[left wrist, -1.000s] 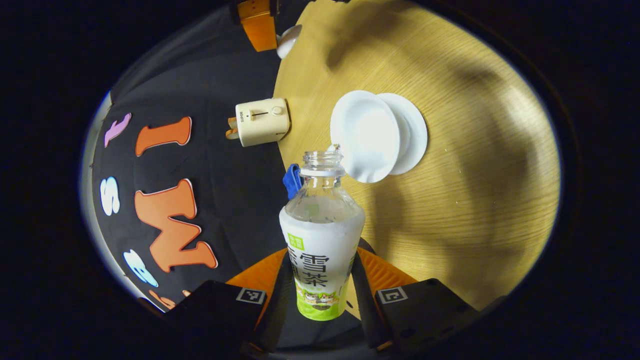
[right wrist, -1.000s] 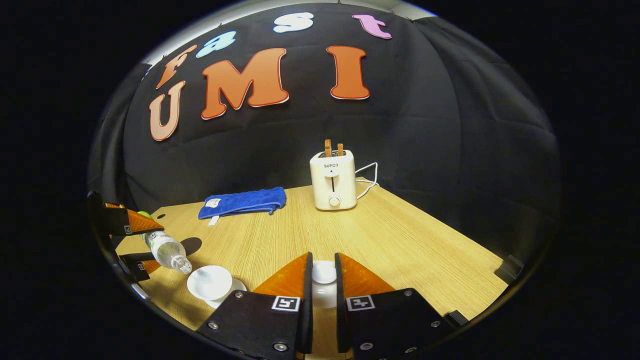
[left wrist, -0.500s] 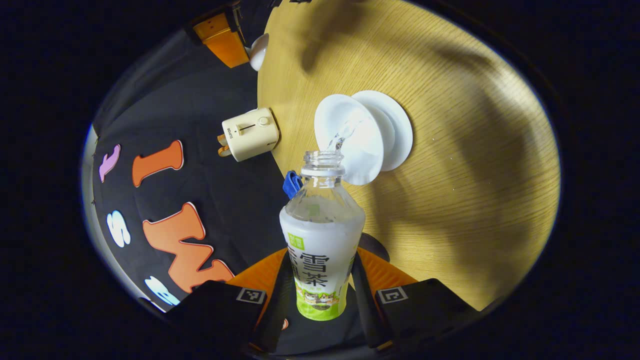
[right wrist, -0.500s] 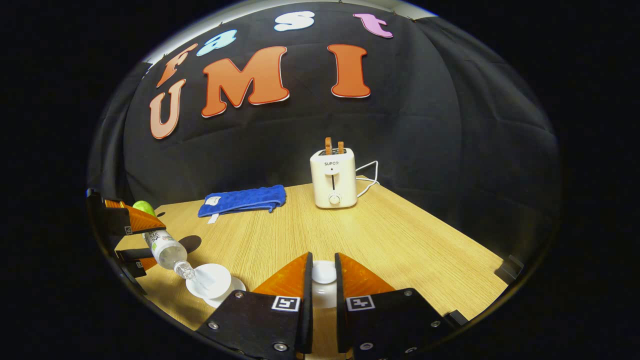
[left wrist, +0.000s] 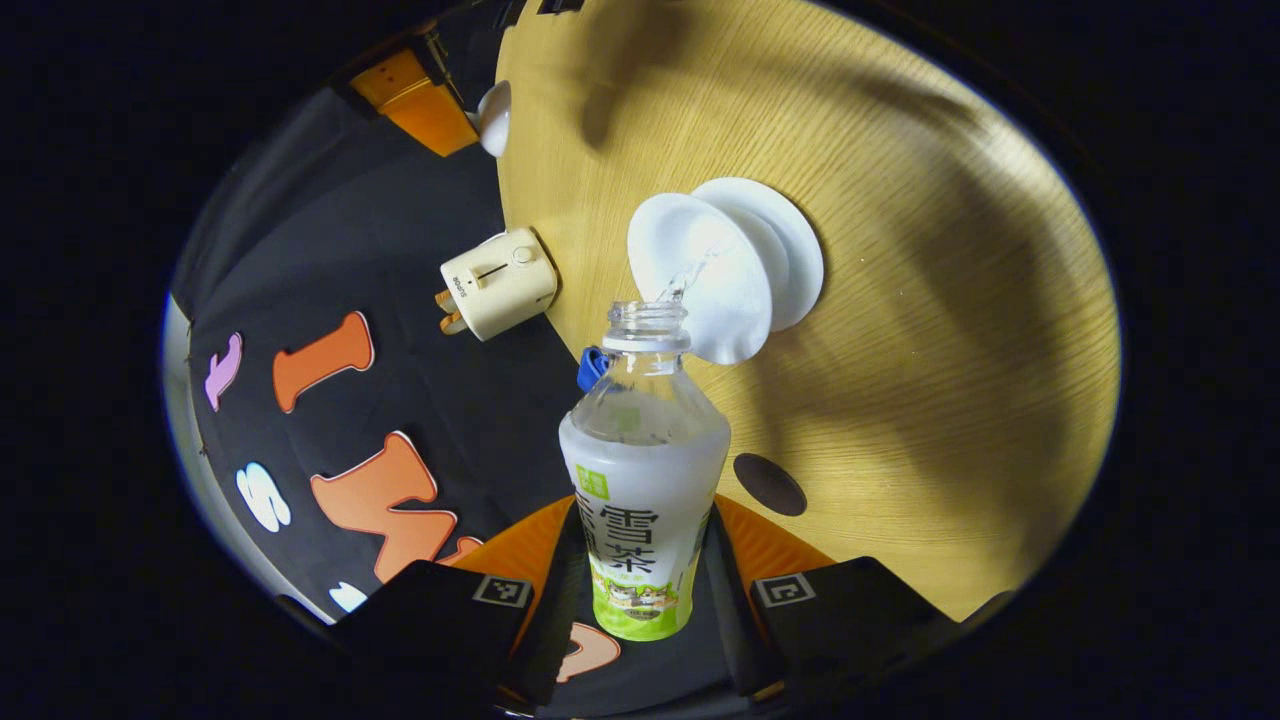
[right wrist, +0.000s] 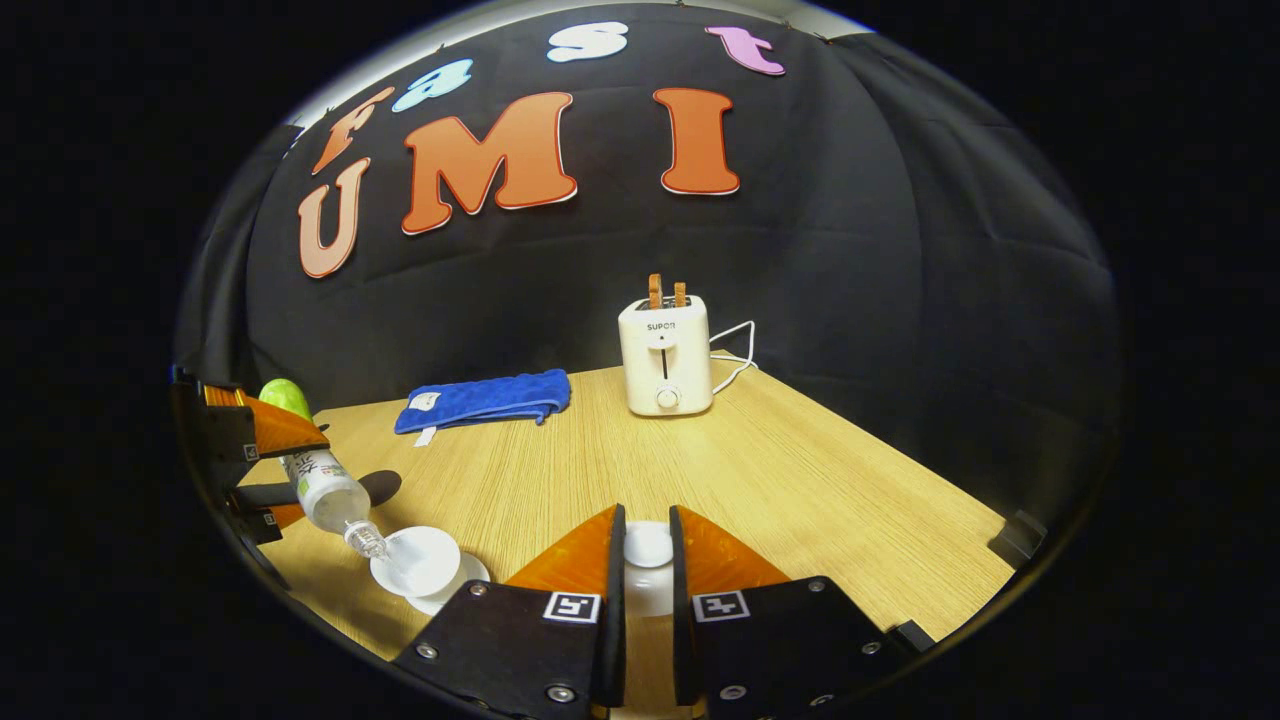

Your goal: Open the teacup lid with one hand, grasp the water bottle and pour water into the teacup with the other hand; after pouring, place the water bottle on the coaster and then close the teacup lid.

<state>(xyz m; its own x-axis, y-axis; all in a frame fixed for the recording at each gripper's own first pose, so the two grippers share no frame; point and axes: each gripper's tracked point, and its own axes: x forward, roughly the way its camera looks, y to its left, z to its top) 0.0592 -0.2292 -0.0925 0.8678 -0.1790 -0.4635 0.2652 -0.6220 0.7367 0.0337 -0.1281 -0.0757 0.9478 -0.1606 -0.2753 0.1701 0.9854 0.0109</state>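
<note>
The clear plastic water bottle with a white and green label point(left wrist: 645, 480) is pinched at its lower body by the left tool point(left wrist: 640, 590), long axis tipped mouth-down toward the white ceramic teacup on its saucer point(left wrist: 700, 275), and a thin stream of water is seen entering the cup. The bottle mouth is held just beside the cup rim above the light wooden worktop point(left wrist: 900, 300). The white domed teacup lid point(right wrist: 648, 545) is clamped between the nearly closed fingers of the right tool point(right wrist: 646, 560), well apart from the cup point(right wrist: 415, 562).

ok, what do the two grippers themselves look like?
Left gripper and right gripper match: two black blocky finger carriers, each with one square black-and-white fiducial tag, behind wedge-shaped fingers. Round screws dot the right one's carriers.
</note>
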